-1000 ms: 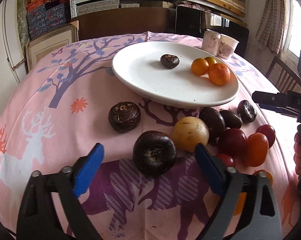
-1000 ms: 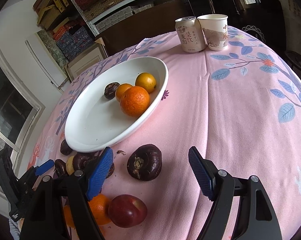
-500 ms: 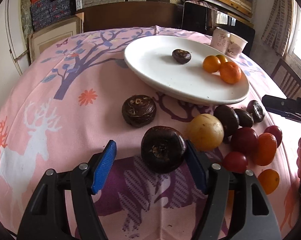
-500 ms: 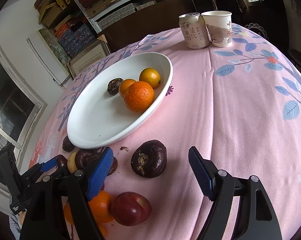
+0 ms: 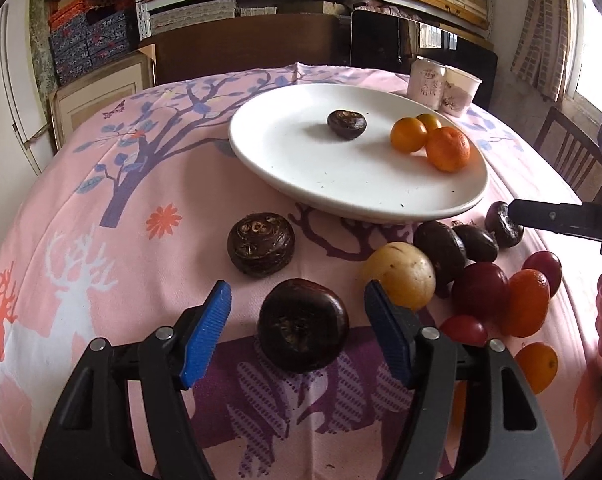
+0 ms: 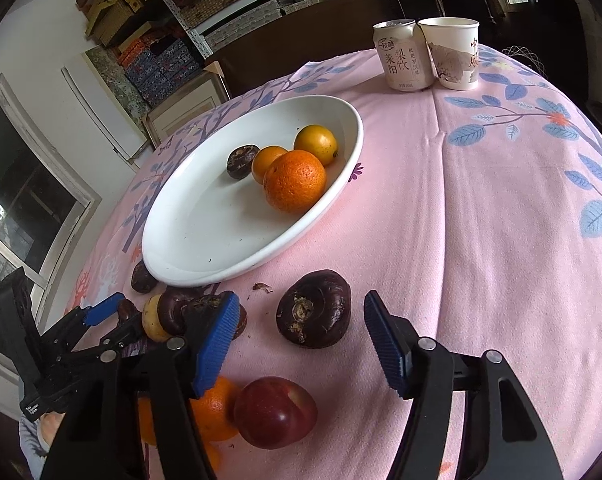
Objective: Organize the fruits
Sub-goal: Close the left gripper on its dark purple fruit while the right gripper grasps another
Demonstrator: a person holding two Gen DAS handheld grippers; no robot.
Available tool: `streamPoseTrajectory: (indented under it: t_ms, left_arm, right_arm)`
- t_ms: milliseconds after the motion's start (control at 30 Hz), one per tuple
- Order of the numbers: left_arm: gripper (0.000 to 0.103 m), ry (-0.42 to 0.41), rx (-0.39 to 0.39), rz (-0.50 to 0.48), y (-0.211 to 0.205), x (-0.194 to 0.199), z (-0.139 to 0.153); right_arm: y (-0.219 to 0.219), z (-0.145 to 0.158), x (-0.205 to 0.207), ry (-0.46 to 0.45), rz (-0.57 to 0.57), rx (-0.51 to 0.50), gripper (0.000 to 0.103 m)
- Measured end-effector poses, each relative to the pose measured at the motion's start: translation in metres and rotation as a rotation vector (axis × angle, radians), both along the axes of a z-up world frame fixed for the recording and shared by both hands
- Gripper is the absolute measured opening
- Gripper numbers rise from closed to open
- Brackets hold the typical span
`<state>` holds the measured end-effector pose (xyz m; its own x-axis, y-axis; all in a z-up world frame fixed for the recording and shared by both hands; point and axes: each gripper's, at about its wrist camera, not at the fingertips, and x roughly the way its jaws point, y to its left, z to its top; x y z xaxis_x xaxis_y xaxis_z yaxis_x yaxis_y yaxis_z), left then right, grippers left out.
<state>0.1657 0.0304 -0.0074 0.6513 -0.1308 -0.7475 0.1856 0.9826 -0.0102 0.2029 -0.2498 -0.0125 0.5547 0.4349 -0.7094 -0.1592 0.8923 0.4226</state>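
In the left wrist view my left gripper (image 5: 299,334) straddles a dark brown round fruit (image 5: 303,336) on the pink cloth. Its jaws are closing, with a small gap on each side of the fruit. In the right wrist view my right gripper (image 6: 301,338) straddles another dark brown fruit (image 6: 313,308), jaws closing, pads not touching it. A white plate (image 5: 321,168) (image 6: 205,232) holds a small dark fruit (image 5: 346,124), a large orange (image 6: 295,180) and two small yellow-orange fruits. Loose fruit lies below the plate: a dark one (image 5: 260,244), a yellow one (image 5: 399,276), red ones and oranges.
A drink can (image 6: 401,56) and a paper cup (image 6: 455,54) stand at the table's far side. A wooden chair (image 5: 569,160) is beyond the right edge. Shelves with boxes line the back wall. A red fruit (image 6: 275,412) and an orange (image 6: 215,408) lie under my right gripper.
My left gripper has come forward so the dark fruit lies between its jaws, which have narrowed. The right gripper's jaws have narrowed around its dark fruit.
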Motion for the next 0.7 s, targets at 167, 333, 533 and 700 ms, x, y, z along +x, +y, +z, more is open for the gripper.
streamPoseTrajectory:
  t_ms: [167, 333, 533, 700]
  left_arm:
    - [0.047, 0.049, -0.048, 0.0, 0.004, 0.003, -0.006]
    - [0.043, 0.043, 0.003, -0.007, -0.004, 0.001, -0.007]
    - [0.042, 0.038, 0.01, -0.004, -0.003, 0.0, -0.006]
    - [0.042, -0.01, -0.007, 0.017, 0.001, -0.008, 0.002]
  right_arm:
    - [0.001, -0.006, 0.003, 0.025, 0.005, 0.013, 0.054]
    - [0.004, -0.01, 0.005, 0.023, 0.001, 0.0, 0.054]
    - [0.023, -0.009, 0.002, -0.038, 0.006, -0.154, 0.043]
    - [0.02, -0.007, 0.0, -0.037, 0.02, -0.14, 0.042]
